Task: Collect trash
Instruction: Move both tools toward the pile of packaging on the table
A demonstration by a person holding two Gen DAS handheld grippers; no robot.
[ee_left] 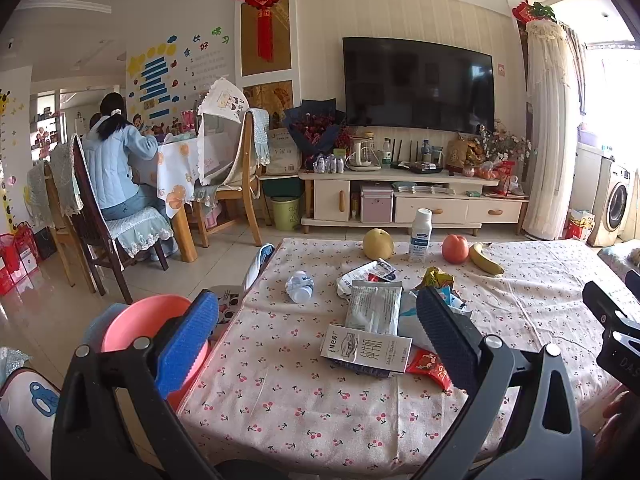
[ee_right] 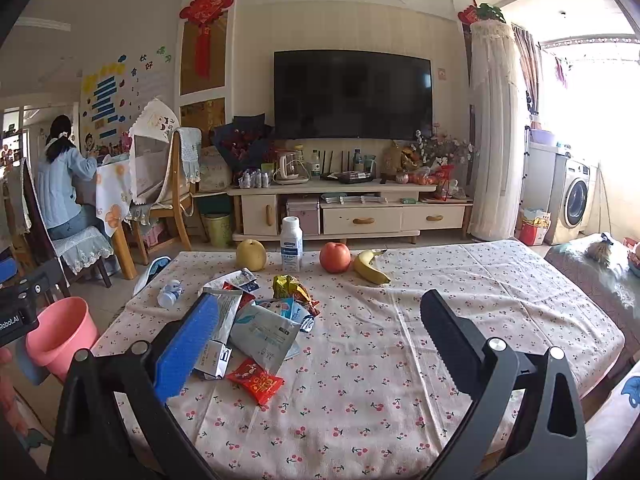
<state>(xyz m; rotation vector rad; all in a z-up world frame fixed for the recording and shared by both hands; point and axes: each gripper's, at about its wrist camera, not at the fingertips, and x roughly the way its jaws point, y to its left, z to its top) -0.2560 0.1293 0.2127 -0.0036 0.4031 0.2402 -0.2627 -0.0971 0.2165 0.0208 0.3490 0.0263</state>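
Trash lies in a heap on the cherry-print tablecloth point(ee_left: 304, 400): a flattened milk carton point(ee_left: 366, 350), a grey-white pouch point(ee_left: 374, 308), a red snack packet point(ee_left: 430, 368), a yellow wrapper point(ee_left: 438, 278) and a crushed plastic bottle point(ee_left: 300, 286). My left gripper point(ee_left: 318, 296) hovers open over the near side of the heap, holding nothing. A pink bin point(ee_left: 144, 320) stands on the floor at the table's left edge. My right gripper point(ee_right: 320, 298) is open and empty, right of the red packet point(ee_right: 256, 382) and the pale blue pouch point(ee_right: 264, 332).
At the table's far edge sit a pear point(ee_left: 378, 244), an upright white bottle point(ee_left: 420, 240), an apple point(ee_left: 455, 249) and a banana point(ee_left: 486, 258). A person point(ee_left: 114, 160) sits at a dining table on the left. A TV cabinet point(ee_left: 400, 200) lines the far wall.
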